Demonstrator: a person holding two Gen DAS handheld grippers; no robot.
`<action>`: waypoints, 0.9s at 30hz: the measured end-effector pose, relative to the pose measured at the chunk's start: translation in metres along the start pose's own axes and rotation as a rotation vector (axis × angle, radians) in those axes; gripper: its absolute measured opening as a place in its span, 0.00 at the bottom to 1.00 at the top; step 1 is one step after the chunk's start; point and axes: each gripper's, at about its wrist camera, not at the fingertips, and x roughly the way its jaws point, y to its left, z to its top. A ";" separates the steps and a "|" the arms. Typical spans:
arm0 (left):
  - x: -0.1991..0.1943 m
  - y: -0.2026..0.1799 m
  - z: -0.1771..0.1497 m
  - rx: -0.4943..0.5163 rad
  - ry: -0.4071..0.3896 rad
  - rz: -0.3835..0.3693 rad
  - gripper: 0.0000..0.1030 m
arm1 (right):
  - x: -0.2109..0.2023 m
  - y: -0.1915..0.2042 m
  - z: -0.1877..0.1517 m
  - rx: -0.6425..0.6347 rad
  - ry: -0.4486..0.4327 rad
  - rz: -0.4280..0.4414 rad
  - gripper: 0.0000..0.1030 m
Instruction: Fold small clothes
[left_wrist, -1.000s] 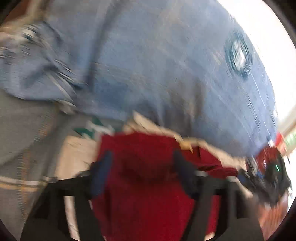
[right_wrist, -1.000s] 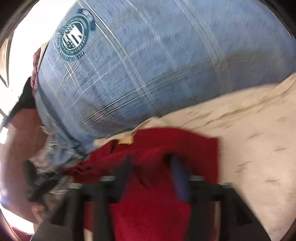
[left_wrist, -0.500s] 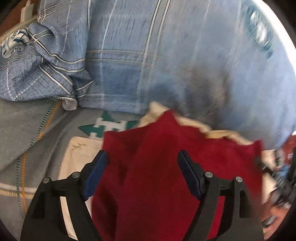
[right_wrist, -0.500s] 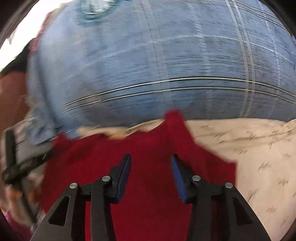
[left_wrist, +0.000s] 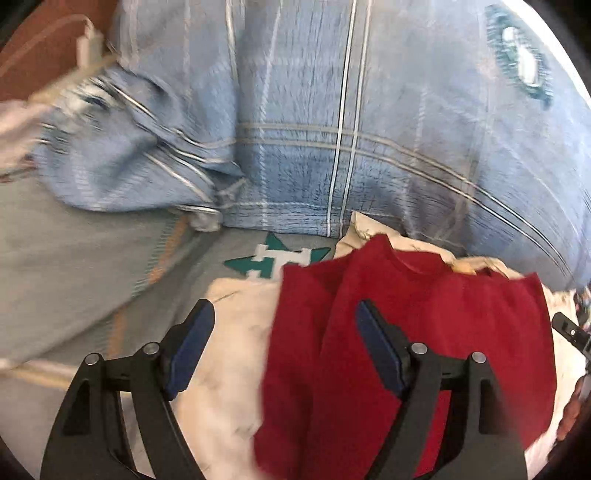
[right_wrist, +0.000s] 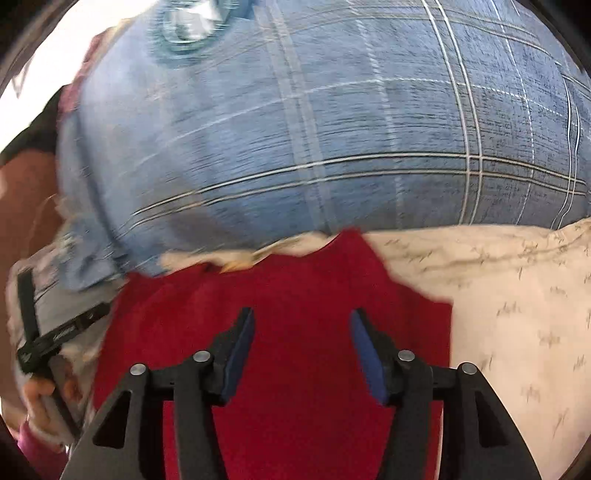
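A small red garment (left_wrist: 436, 332) lies on a cream printed cloth (left_wrist: 236, 369), its left part folded over onto itself. My left gripper (left_wrist: 286, 343) hangs open above the garment's left edge, nothing pressed between its blue pads. In the right wrist view the same red garment (right_wrist: 295, 369) spreads under my right gripper (right_wrist: 303, 339), whose jaws are opening over the cloth without pinching it. The cream cloth (right_wrist: 517, 314) shows to its right.
A big blue plaid pillow (left_wrist: 351, 129) rises right behind the garment, also blue plaid pillow (right_wrist: 332, 129). A grey blanket (left_wrist: 74, 277) with a green star emblem (left_wrist: 275, 258) lies left. A hand (right_wrist: 37, 402) holding the other gripper shows at lower left.
The left gripper has slid left off the garment's middle to its edge. The red garment now lies flatter and wider. The right gripper's jaws narrowed, then widened again.
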 end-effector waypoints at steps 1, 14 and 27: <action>-0.012 0.003 -0.007 0.014 -0.013 0.006 0.78 | -0.004 0.003 -0.007 -0.016 0.010 0.013 0.56; -0.039 0.014 -0.076 0.004 -0.003 -0.033 0.78 | 0.032 0.052 -0.060 -0.254 0.138 -0.118 1.00; -0.028 0.022 -0.079 0.003 -0.001 -0.083 0.78 | 0.081 0.194 -0.019 -0.352 0.100 -0.003 0.37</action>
